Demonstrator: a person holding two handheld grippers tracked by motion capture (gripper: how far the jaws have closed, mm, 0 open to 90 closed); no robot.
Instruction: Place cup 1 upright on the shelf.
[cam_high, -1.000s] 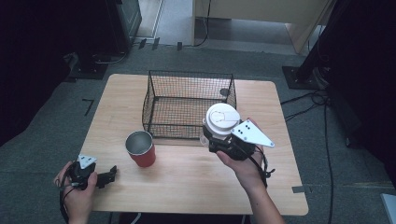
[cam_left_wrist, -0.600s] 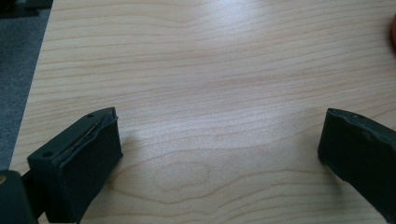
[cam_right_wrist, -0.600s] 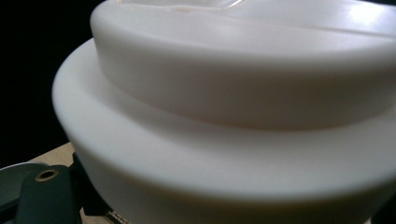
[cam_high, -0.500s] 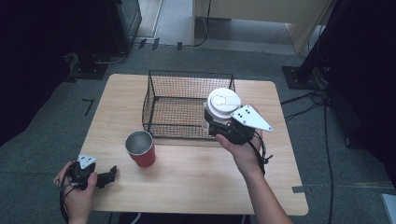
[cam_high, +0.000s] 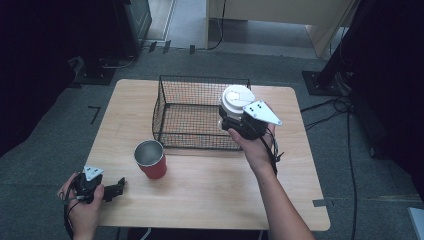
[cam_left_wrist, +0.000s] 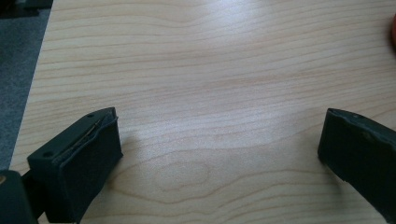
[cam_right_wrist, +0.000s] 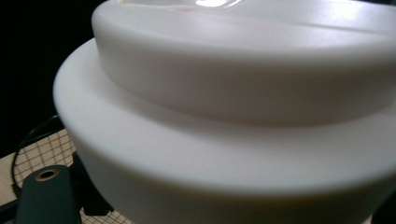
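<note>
Held a white lidded cup upright in the right tongs, clamped tight, over the wire basket's right end. Left tongs lay wide open, empty, on the bench, well apart.

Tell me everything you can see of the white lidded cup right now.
The white cup looks like a disposable drink cup with a domed white plastic lid, stepped in two tiers and glossy on top. It is carried upright in the right gripper, whose jaws are shut on its body below the lid. It hangs in the air above the right end of the black wire basket, touching nothing else. Its lower body is hidden.
</note>
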